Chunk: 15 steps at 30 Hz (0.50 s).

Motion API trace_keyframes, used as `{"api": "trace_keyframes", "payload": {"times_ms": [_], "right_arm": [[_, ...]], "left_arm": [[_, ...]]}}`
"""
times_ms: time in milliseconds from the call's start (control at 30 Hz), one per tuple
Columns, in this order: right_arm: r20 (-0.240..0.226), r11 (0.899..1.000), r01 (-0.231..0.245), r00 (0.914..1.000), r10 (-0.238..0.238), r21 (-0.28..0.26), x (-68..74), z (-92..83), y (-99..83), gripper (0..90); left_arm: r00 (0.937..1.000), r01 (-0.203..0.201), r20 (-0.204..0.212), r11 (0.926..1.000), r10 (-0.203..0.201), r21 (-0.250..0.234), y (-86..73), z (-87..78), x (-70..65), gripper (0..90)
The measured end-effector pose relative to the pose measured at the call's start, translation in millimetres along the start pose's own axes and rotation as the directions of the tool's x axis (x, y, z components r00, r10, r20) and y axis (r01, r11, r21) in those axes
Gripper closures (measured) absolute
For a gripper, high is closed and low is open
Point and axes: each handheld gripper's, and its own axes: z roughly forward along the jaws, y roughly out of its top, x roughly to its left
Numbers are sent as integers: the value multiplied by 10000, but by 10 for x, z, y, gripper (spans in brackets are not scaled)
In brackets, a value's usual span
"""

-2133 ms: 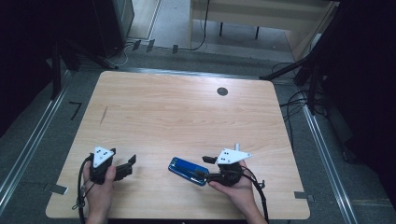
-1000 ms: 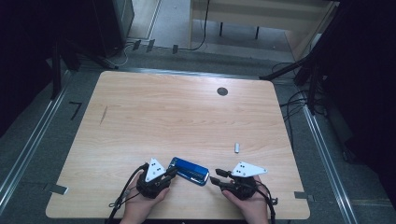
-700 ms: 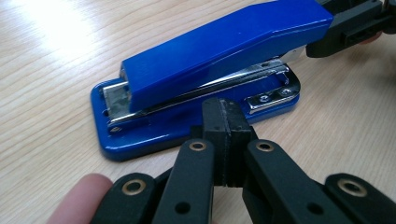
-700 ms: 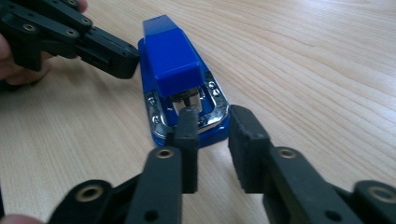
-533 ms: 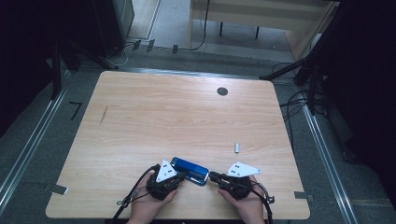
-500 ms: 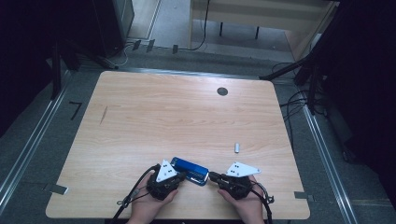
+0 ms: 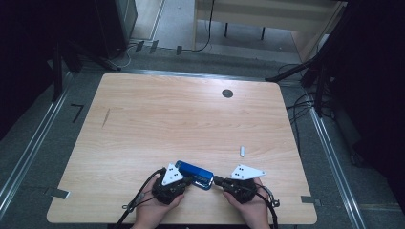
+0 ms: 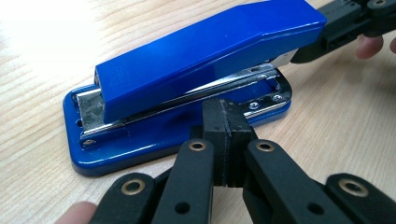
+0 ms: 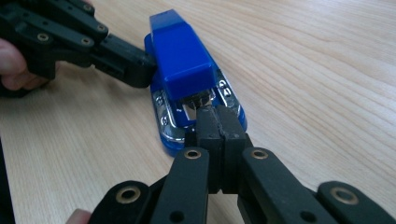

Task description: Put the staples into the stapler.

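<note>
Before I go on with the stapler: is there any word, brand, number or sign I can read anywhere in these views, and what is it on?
No readable text in any view.
Blue stapler: faint embossed mark near the hinge end of its top cover, too blurred to read.
Table: a dark round spot and a short dark streak, no lettering.
Floor left of the table: a black tape mark shaped like a "7", apparently a marker, not print.

Lab or recording room: lone wooden table, floor rails, trailing cables, dark surroundings
</note>
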Motion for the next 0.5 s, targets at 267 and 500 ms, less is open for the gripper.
{"api": "trace_keyframes", "payload": {"times_ms": [267, 500], "right_arm": [[-124, 9999, 136, 9998, -136, 51, 15, 16, -3, 900], [-108, 9996, 260, 9996, -259, 88, 29, 27, -11, 900]], "left_arm": [[9997, 72, -229, 9999, -75, -125, 12, 6, 18, 900], [9994, 172, -302, 9998, -176, -131, 13, 7, 28, 900]]}}
